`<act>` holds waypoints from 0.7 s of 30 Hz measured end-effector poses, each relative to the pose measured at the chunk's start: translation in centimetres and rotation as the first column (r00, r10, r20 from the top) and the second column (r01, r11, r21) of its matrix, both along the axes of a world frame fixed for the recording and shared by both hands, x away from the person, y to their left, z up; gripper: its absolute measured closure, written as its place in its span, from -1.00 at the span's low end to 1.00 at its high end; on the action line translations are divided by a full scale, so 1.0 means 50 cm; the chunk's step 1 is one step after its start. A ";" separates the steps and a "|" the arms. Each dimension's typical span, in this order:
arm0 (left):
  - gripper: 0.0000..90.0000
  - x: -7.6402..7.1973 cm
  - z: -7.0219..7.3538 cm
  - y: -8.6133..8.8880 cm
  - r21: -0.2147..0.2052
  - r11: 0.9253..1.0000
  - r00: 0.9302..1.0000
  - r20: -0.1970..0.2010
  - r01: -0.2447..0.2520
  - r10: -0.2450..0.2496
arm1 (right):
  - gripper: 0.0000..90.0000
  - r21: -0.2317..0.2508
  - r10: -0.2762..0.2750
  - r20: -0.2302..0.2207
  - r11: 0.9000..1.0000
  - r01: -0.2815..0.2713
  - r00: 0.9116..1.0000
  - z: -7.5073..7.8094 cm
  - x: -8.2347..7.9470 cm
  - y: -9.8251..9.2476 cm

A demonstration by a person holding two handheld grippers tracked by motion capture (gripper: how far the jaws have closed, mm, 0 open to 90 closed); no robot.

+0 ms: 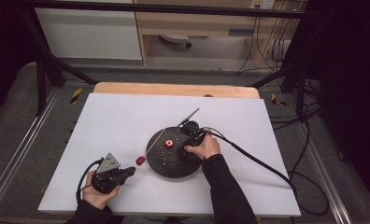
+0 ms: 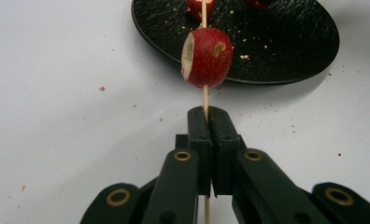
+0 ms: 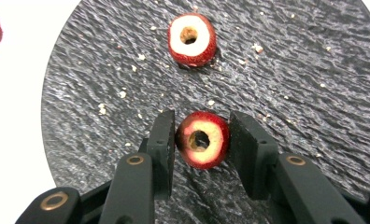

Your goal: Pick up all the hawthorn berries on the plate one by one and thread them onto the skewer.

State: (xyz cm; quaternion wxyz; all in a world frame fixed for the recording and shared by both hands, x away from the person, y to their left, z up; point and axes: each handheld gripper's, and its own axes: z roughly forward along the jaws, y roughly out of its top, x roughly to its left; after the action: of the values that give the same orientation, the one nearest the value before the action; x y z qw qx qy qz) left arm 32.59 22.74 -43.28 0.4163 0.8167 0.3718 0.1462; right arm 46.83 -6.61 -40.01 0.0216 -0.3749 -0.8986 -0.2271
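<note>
The left gripper (image 2: 206, 114) pinches the stick (image 2: 204, 95) with one red fruit (image 2: 207, 57) on it, while the right gripper (image 3: 201, 135) squeezes another cored fruit (image 3: 202, 139) on the black plate (image 3: 80, 93), ready to lift and thread it on.

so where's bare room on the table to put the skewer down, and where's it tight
The white table is bare across its far-left stretch, from the wooden edge down toward the left gripper, and along the near edge right of the sleeve. It is crowded around the black plate: skewer, fruit pieces, right gripper.
</note>
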 end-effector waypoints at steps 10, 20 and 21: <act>0.96 -0.001 0.001 -0.001 -0.009 1.000 1.000 -0.003 -0.005 0.005 | 0.39 0.050 -0.015 0.020 0.999 0.014 1.000 0.023 -0.013 -0.006; 0.96 -0.003 0.003 -0.001 -0.019 1.000 1.000 -0.001 -0.006 0.006 | 0.40 0.096 -0.021 0.048 0.995 0.017 0.999 0.043 -0.025 -0.014; 0.96 -0.004 0.003 -0.001 -0.020 1.000 1.000 -0.001 -0.007 0.007 | 0.40 0.098 -0.021 0.051 0.995 0.016 0.998 0.045 -0.027 -0.015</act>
State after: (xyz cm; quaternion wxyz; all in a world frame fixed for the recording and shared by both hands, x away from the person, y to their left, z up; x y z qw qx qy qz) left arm 32.41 22.70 -43.11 0.4239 0.8112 0.3762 0.1437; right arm 45.50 -7.36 -37.78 0.0142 -0.3757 -0.8831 -0.2807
